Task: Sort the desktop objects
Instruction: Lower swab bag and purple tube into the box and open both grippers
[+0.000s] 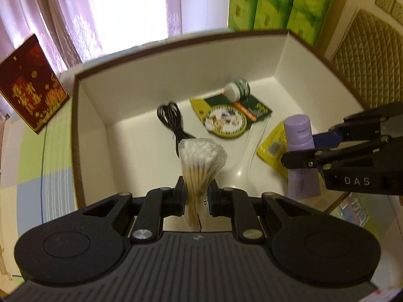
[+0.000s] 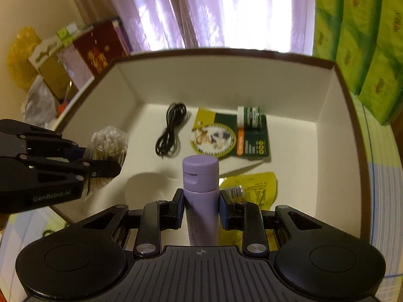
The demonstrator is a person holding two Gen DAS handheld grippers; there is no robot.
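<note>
A bag of cotton swabs (image 1: 200, 161) is held upright in my left gripper (image 1: 197, 192), shut on it above the near side of a white box (image 1: 141, 85) with a brown rim. My right gripper (image 2: 200, 202) is shut on a lilac tube (image 2: 200, 186), also over the box (image 2: 226, 85). From the left wrist view the right gripper (image 1: 312, 148) and the lilac tube (image 1: 301, 151) appear at the right; from the right wrist view the left gripper (image 2: 95, 161) and swabs (image 2: 108, 143) appear at the left.
Inside the box lie a coiled black cable (image 2: 171, 130), a green and yellow packet (image 2: 226, 136), a small white-capped jar (image 2: 248, 117) and a yellow packet (image 2: 249, 188). Green cartons (image 2: 365, 37) stand behind on the right, a dark red box (image 1: 32, 85) on the left.
</note>
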